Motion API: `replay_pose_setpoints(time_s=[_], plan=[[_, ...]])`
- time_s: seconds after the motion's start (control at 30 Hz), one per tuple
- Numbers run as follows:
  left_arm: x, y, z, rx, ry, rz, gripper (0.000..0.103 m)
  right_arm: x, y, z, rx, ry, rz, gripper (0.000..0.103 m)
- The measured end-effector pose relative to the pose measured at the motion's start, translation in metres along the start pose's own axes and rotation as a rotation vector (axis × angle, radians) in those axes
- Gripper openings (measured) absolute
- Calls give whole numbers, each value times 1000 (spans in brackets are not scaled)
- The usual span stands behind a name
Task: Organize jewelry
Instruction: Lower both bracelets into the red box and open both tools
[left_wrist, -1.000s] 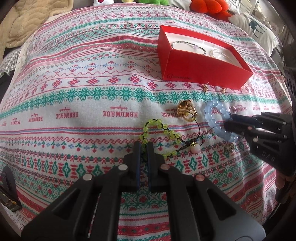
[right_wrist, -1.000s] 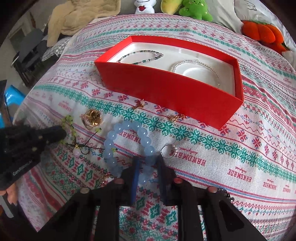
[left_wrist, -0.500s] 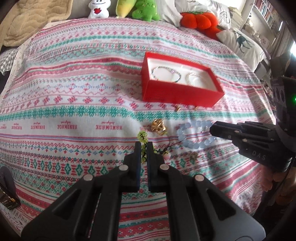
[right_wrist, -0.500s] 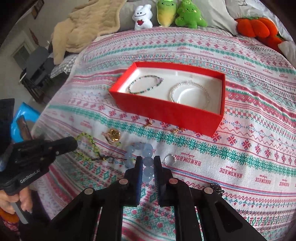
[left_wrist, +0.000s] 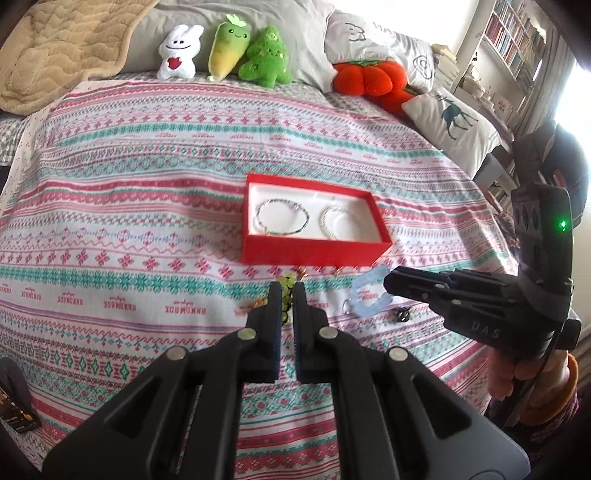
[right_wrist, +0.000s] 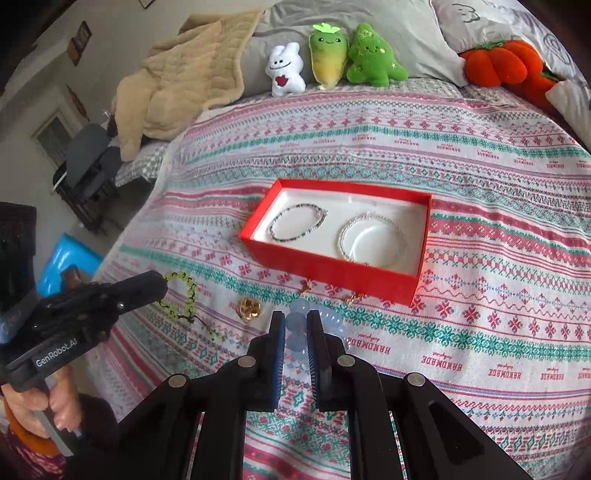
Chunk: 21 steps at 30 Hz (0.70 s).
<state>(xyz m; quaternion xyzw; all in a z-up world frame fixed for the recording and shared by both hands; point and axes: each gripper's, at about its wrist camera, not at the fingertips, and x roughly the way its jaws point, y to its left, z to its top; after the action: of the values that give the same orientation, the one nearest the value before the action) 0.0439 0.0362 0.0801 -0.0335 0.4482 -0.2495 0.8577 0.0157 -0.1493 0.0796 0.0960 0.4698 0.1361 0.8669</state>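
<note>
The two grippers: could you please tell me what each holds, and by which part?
The left gripper pinches the green bead bracelet by its beaded loop; the right gripper pinches the pale blue bead bracelet by its beads.

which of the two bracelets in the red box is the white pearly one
The white bracelet on the right side of the red box; the other bracelet, on the left, has darker, greenish beads.

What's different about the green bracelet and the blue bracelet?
The green bracelet has small yellow-green beads with a dark cord trailing from it; the blue bracelet has big, cloudy pale-blue beads and no cord that shows. The left gripper pinches the green one; the right gripper pinches the blue one. Both are beaded loops, both gripped, and neither is in the red box.
</note>
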Motion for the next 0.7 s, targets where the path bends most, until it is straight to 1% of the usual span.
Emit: replay_pose_setpoints(time_s=[0.17, 0.47, 0.7], plan=[[-1, -12, 15, 11, -30, -22, 6, -12, -3, 11, 21, -39, 8, 12], [18, -36, 46, 18, -69, -77, 6, -21, -15, 32, 63, -107, -12, 12], [29, -52, 73, 9, -137, -179, 6, -25, -34, 49, 105, -159, -37, 12]])
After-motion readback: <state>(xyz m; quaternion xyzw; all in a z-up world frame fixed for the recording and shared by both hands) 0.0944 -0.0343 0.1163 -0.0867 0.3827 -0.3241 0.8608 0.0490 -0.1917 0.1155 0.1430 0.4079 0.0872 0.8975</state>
